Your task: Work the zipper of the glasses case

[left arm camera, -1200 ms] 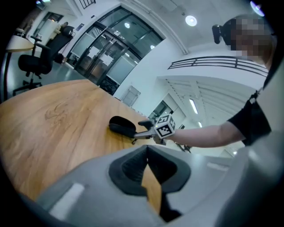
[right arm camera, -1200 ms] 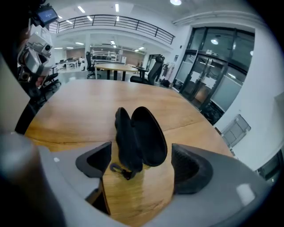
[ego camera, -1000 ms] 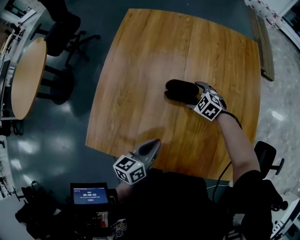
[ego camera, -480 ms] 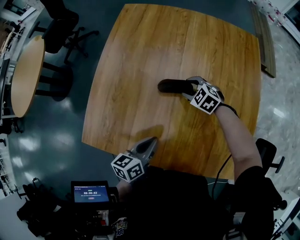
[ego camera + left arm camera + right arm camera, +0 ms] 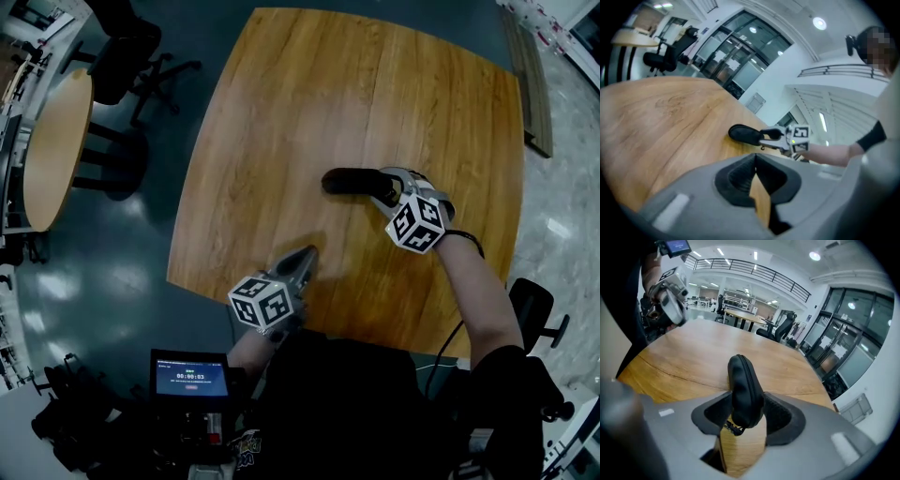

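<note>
Wooden table (image 5: pixel 281 141); glasses case (image 5: pixel 352 180), zipper pull (image 5: pixel 732 428) barely discernible

Right tongs (image 5: pixel 384 185) have just been closing and now clamp one end of the black oval zipped glasses case (image 5: pixel 349 181), which has turned from flat onto its edge, while the left tongs (image 5: pixel 302 262) have advanced over the near edge of the brown wooden bench (image 5: pixel 281 112).

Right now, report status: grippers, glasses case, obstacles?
Right gripper: jaws just closing, gripping glasses case. Left gripper: shut, empty, off the case. Nothing in the way.
</note>
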The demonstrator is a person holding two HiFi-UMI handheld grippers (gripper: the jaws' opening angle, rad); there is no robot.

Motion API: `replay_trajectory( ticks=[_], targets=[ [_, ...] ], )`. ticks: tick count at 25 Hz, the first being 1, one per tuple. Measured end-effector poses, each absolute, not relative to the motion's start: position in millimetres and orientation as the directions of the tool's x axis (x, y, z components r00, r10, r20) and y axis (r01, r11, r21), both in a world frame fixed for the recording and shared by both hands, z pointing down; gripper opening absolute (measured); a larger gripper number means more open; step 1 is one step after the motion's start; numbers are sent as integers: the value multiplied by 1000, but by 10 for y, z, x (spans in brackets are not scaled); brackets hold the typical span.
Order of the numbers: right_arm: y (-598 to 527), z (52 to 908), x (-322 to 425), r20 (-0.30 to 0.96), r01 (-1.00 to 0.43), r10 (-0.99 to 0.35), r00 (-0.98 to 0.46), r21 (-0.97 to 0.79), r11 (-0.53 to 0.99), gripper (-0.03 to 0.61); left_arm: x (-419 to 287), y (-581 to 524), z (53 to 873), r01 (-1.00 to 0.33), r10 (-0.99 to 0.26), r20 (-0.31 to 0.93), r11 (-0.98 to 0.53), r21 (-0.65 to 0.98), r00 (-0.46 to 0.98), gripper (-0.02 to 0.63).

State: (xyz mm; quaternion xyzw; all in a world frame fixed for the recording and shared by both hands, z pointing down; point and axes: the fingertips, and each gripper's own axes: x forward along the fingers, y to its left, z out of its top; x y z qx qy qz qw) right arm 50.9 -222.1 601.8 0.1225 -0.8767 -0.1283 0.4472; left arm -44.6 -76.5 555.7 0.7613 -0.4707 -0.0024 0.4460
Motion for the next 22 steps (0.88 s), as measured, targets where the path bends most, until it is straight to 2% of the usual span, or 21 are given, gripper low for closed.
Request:
replay_trajectory(
  ticks=[1, 3, 4, 5, 6, 9, 10, 11, 13, 16, 17, 18, 19, 20, 22],
  targets=[
    [-2174, 5936, 511, 729, -113, -363, -581, 370, 922, 204, -468, -825, 5604, -666, -730, 391, -118, 736, 561, 2],
    [-2059, 5678, 508, 664, -141, -428, -613, 442, 886, 196, -462, -947, 5615, -486, -758, 289, -43, 873, 585, 3],
    [-1991, 5519, 512, 629, -152, -457, -629, 477, 866, 189, -446, -1001, 5584, -373, -772, 229, -11, 928, 593, 22],
    [-1917, 5379, 514, 602, -157, -479, -638, 508, 847, 169, -456, -1048, 5558, -279, -786, 189, 22, 960, 589, 70],
    [-1836, 5305, 502, 595, -149, -487, -640, 526, 838, 151, -509, -1089, 5559, -227, -798, 182, 58, 972, 574, 91],
    [-1627, 5526, 421, 656, -93, -437, -616, 490, 867, 112, -686, -1177, 5673, -286, -801, 229, 75, 955, 554, 14],
    [-1583, 5644, 439, 677, -93, -421, -604, 465, 881, 26, -675, -1160, 5693, -301, -790, 236, 68, 951, 566, 10],
    [-1543, 5739, 481, 690, -99, -407, -599, 440, 892, 5, -636, -1135, 5691, -293, -782, 232, 66, 954, 579, 9],
    [-1477, 5854, 599, 694, -120, -401, -598, 417, 901, 5, -536, -1093, 5674, -261, -770, 217, 67, 963, 601, 9],
    [-1450, 5862, 689, 658, -181, -430, -618, 414, 892, 12, -442, -1023, 5712, -285, -740, 218, 37, 958, 636, 10],
    [-1484, 5834, 698, 643, -217, -436, -630, 393, 894, 46, -418, -1004, 5712, -292, -730, 217, 24, 956, 649, 10],
    [-1551, 5802, 711, 630, -260, -440, -640, 361, 896, 134, -393, -986, 5699, -294, -720, 212, 11, 956, 661, 9],
    [-1652, 5779, 734, 624, -306, -442, -644, 320, 897, 205, -366, -970, 5680, -293, -712, 204, -2, 956, 672, 11],
    [-1776, 5780, 765, 628, -345, -439, -643, 274, 898, 250, -341, -955, 5656, -291, -705, 196, -15, 957, 681, 9],
    [-2021, 5861, 826, 664, -381, -397, -633, 180, 907, 400, -296, -925, 5610, -292, -694, 184, -40, 956, 696, 9]
  ],
)
